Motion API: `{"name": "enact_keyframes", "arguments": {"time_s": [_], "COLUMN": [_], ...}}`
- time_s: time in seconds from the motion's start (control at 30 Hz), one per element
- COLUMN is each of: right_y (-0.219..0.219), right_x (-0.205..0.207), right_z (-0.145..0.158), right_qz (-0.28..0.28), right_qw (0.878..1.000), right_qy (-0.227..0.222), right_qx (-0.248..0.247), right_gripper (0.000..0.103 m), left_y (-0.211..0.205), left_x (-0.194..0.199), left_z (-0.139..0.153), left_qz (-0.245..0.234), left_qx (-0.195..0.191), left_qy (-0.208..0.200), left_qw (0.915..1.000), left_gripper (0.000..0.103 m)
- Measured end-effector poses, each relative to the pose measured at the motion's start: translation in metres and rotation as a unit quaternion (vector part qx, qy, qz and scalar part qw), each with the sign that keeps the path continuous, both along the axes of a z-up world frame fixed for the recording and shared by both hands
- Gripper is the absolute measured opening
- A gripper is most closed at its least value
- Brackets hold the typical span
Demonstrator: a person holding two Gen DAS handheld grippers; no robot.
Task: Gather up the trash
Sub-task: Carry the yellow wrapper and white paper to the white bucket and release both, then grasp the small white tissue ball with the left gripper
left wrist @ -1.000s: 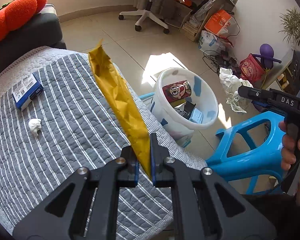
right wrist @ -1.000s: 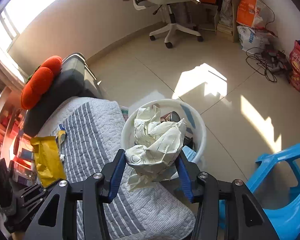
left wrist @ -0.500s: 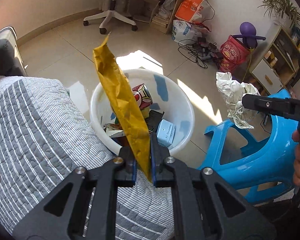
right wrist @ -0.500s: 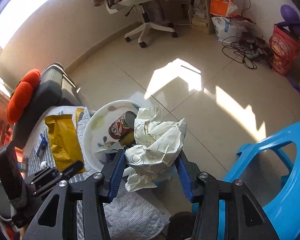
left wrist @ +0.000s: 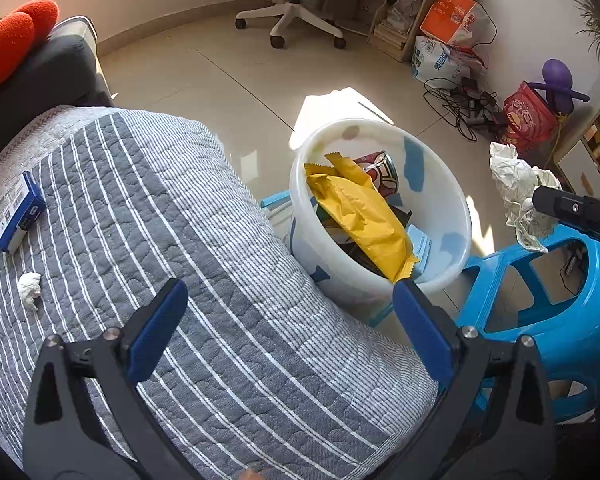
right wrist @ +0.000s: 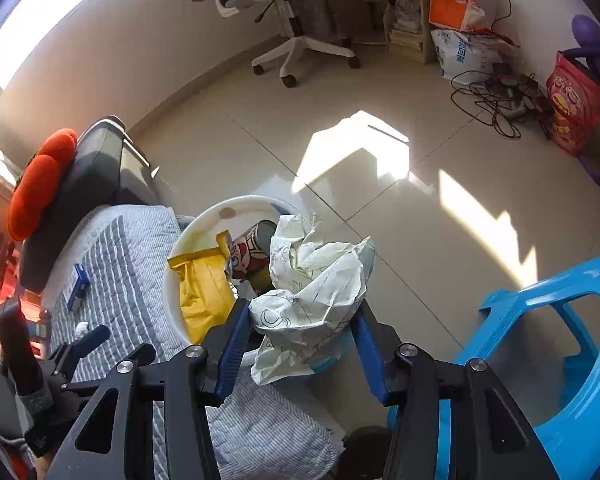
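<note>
L gripper (left wrist: 290, 300): jaws opening wide, nothing between | yellow bag (left wrist: 364, 220) lies in white bin (left wrist: 452, 196), bin at 1 o'clock by the bed (left wrist: 160, 220) | R gripper (right wrist: 300, 338): jaws pinch paper ball (right wrist: 314, 288) over bin edge, prob. to drop next | tissue (left wrist: 30, 284) + blue box (left wrist: 16, 212) at 10 o'clock, not picked up yet

A bed with a grey striped quilt (left wrist: 188, 240) carries a small blue box (left wrist: 18, 216) near its far left edge and a crumpled white tissue (left wrist: 30, 285) just below it. On the tiled floor (left wrist: 228, 80) beside the bed stand a white bucket (left wrist: 452, 216) and a blue plastic stool (left wrist: 540, 320).
</note>
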State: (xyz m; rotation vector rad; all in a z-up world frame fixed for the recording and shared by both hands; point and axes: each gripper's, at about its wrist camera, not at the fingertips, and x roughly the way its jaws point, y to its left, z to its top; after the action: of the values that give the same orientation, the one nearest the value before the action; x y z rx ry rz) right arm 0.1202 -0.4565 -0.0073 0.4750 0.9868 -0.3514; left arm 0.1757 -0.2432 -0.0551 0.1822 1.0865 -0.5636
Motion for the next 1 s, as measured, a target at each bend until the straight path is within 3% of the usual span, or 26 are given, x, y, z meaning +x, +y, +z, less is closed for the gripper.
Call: {"name": "enact_keyframes", "arguments": {"time_s": [0.27, 0.37, 0.4, 0.47, 0.6, 1.0], "right_y": [0.015, 0.022, 0.023, 0.026, 0.034, 0.081], "right_x": [0.026, 0.035, 0.038, 0.042, 0.051, 0.071], "right_z": [-0.005, -0.006, -0.005, -0.005, -0.006, -0.005], "right_qz": [-0.001, -0.003, -0.006, -0.016, -0.019, 0.016], "right_qw": [1.0, 1.0, 1.0, 1.0, 1.0, 1.0], "right_qy": [0.002, -0.008, -0.011, -0.016, -0.012, -0.007], "right_qx": [-0.003, -0.005, -0.007, -0.002, 0.012, -0.013], "right_gripper": [0.053, 0.06, 0.073, 0.085, 0.088, 0.099], "left_y": [0.029, 0.045, 0.05, 0.062, 0.085, 0.164], "left_x": [-0.007, -0.007, -0.006, -0.005, -0.004, -0.008], "left_z": [0.009, 0.012, 0.013, 0.014, 0.02, 0.029], "left_qz": [0.005, 0.014, 0.018, 0.027, 0.044, 0.099], "left_qx": [0.02, 0.024, 0.025, 0.028, 0.03, 0.041], "left_qy": [-0.008, -0.011, -0.011, -0.011, -0.015, -0.022], "left_qw": [0.9998, 0.9996, 0.9995, 0.9992, 0.9985, 0.994], "left_gripper": [0.102, 0.102, 0.102, 0.102, 0.102, 0.102]}}
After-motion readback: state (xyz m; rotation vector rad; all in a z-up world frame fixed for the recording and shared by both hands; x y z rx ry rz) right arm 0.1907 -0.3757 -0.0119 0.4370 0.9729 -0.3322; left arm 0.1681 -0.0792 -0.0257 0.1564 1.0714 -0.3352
